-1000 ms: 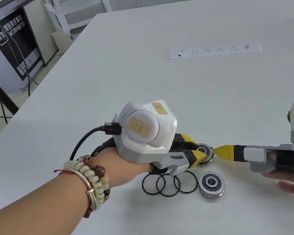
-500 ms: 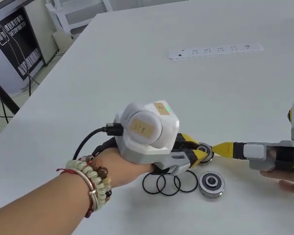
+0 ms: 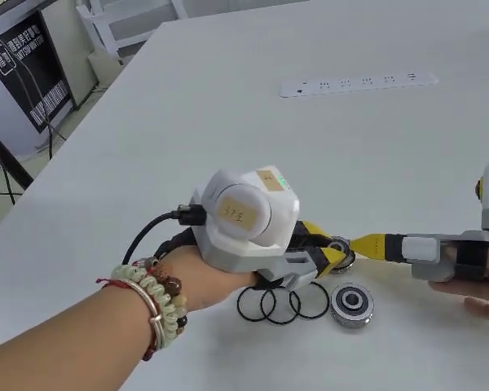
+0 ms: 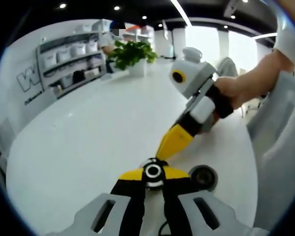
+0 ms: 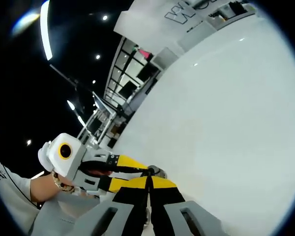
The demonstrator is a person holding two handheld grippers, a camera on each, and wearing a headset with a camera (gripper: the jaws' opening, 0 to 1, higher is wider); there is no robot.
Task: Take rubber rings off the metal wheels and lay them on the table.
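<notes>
Head view: left gripper, white housing with yellow-tipped black jaws, is clamped on a small steel wheel with a black centre, held just above the white table. Probably so the wheel can't spin or slide while the ring is worked off.
- Right gripper comes in from the right, jaws together in one yellow wedge, tip at the wheel's rim. Looks like it's picking at the rubber. Can't tell if it has the ring.
- A few thin black rubber rings lie overlapping on the table under the left gripper, so these are done.
- Second steel wheel lies flat just beside them.
- White power strip is well apart, further back.
- Writing: tan sticker on the left housing, digits maybe "372", not sure. Black floor sign has white characters and a barcode, unreadable.

Left gripper view: held wheel sits between the yellow pads, right gripper's wedge touching its top edge. Second wheel on the table just beside. Wall lettering starts with "W", rest illegible.

Right gripper view: own jaws narrow, almost no gap, aimed at the wheel held in the left gripper's jaws.
</notes>
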